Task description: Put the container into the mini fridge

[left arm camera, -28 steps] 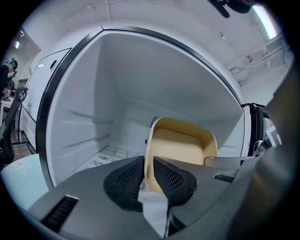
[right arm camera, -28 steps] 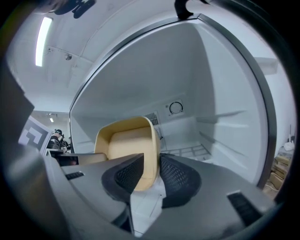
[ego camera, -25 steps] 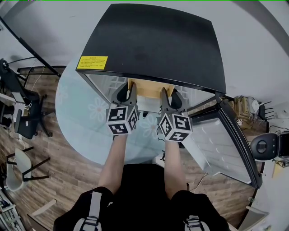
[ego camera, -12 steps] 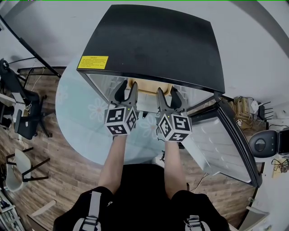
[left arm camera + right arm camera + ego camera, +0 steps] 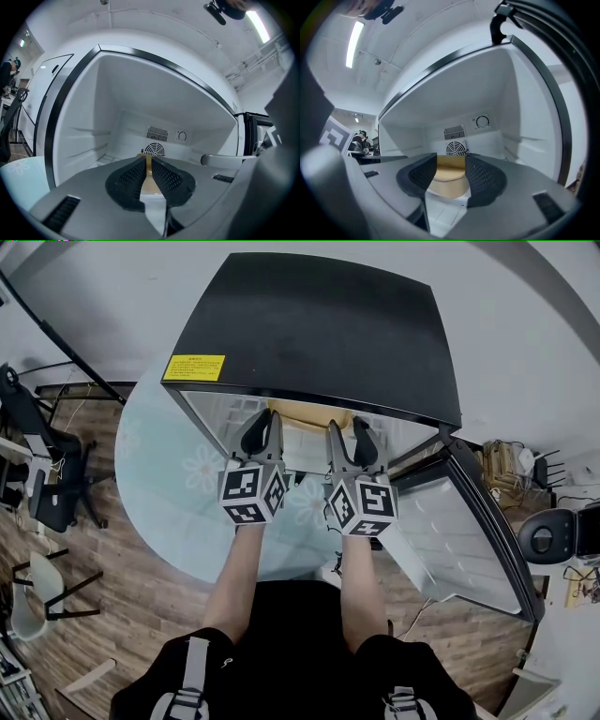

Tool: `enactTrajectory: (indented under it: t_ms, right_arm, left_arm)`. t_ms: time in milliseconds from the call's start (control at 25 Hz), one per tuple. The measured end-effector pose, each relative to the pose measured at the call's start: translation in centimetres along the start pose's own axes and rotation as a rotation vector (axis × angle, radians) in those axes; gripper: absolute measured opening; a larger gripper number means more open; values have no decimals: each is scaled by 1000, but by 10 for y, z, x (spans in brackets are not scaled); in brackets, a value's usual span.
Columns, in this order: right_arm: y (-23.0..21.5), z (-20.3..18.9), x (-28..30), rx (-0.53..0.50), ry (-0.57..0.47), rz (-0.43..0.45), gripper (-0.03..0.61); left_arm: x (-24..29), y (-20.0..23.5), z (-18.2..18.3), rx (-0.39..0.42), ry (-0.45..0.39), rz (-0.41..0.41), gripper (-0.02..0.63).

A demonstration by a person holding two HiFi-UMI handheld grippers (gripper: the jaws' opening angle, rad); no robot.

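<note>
**Container inside; both grippers at the fridge mouth**

The container (image 5: pixel 449 180) sits on the floor of the mini fridge (image 5: pixel 319 324), mid-opening, in front of the rear fan grille (image 5: pixel 454 148).

My left gripper (image 5: pixel 148 161) is closing down to a thin slit and holds nothing. The container shows only as a tan sliver beyond it.

My right gripper (image 5: pixel 451 165) stands wide and is closing slightly. The container lies in line with its gap, and the pads are clear of it.

Hazards:
1. If the right gripper closes this near, I judge it could catch the container wall and drag it out.
2. The door (image 5: pixel 459 531) hangs open at the right of the frame. Swinging it early would pinch a gripper.

Not resolved: the fridge's black top hides most of the container in the head view. I cannot tell whether the container sits between the right jaws or just past them.
</note>
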State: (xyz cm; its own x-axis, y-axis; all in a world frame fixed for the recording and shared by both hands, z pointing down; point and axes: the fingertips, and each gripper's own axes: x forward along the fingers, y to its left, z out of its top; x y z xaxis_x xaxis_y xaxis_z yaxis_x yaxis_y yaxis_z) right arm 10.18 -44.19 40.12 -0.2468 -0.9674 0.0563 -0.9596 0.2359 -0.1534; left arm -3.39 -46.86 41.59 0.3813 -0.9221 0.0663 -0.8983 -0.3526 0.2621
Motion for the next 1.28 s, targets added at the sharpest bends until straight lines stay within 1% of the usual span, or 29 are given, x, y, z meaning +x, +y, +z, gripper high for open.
enactTrajectory:
  t_ms: [160, 200, 320, 440, 480, 640, 800, 1040, 1280]
  right_arm:
    - [5, 9, -7, -13, -25, 14, 138]
    - [7, 10, -9, -16, -28, 21, 123]
    - [12, 14, -14, -26, -38, 34, 106]
    - [18, 16, -21, -40, -41, 45, 40]
    - [21, 16, -23, -42, -37, 55, 5]
    - [31, 19, -32, -62, -21, 99, 5]
    - [35, 25, -45, -90, -26, 97, 5]
    - [43, 43, -63, -100, -82, 119, 3]
    - [40, 41, -73, -98, -73, 119, 2]
  left_arm:
    - [-6, -7, 3, 14, 0, -5, 3]
    - [-8, -9, 4, 18, 0, -7, 3]
    - [-13, -15, 7, 27, -8, -17, 3]
    - [-20, -22, 9, 44, -11, -18, 3]
    - [-23, -24, 10, 49, -9, -16, 3]
    - [-36, -35, 12, 51, -13, -16, 3]
    - [-51, -50, 20, 55, -46, -35, 3]
    - [-70, -68, 29, 63, -90, -43, 3]
    - [-78, -79, 29, 80, -102, -39, 3]
